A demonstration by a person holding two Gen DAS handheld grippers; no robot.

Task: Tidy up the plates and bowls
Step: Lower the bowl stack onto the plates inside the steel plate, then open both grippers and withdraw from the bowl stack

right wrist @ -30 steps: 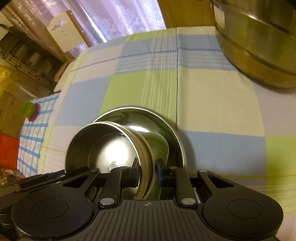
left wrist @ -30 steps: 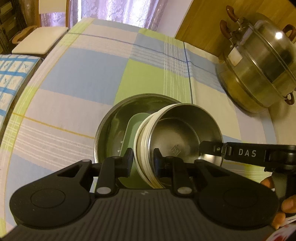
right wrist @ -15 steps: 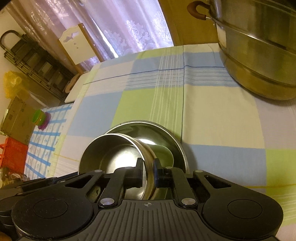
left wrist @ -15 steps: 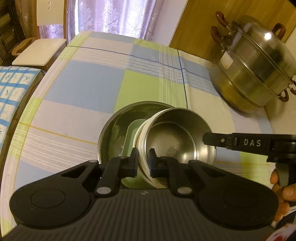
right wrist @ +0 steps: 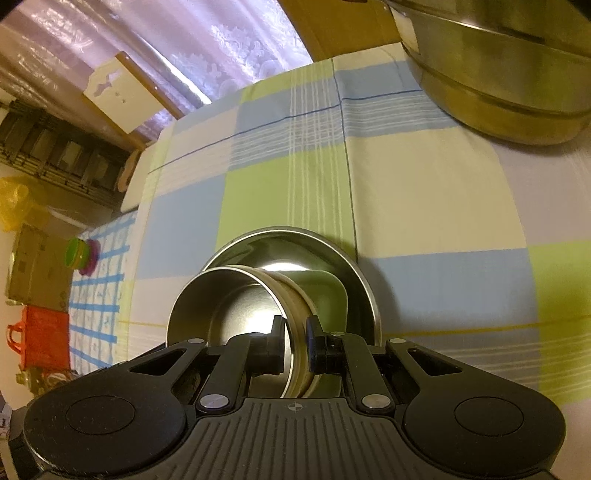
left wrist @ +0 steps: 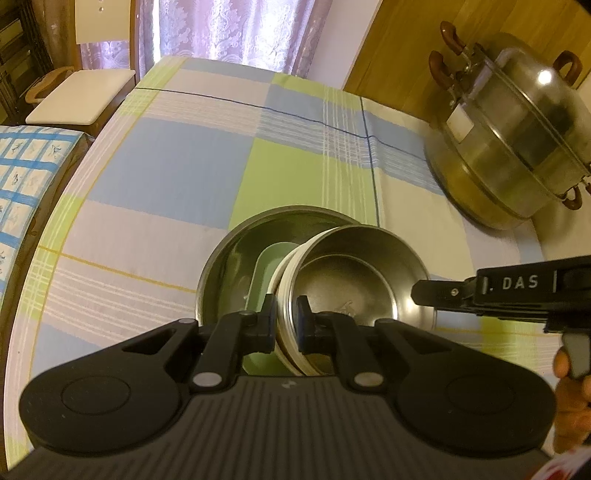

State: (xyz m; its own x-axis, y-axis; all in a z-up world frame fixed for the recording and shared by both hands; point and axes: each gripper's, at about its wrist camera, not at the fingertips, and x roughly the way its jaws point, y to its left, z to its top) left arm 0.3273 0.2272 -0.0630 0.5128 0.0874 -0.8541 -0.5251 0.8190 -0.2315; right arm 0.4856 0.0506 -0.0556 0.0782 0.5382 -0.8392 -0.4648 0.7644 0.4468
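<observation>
**Room and surroundings**

Table under a checked cloth (left wrist: 192, 166) of blue, green and cream. Lilac patterned curtains (left wrist: 236, 33), daylight showing through. White-seated wooden chair (left wrist: 81, 99). Wood-panelled wall (left wrist: 391, 55). Dark slatted rack (right wrist: 55, 155). Second surface with blue-grid cloth (left wrist: 26, 177). Warm, dim light.

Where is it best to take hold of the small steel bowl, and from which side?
Grip the small steel bowl by its thin rim wall, one finger inside and one outside, coming from above at opposite sides. It sits tilted in the big steel plate, so its rim stands free.
</observation>
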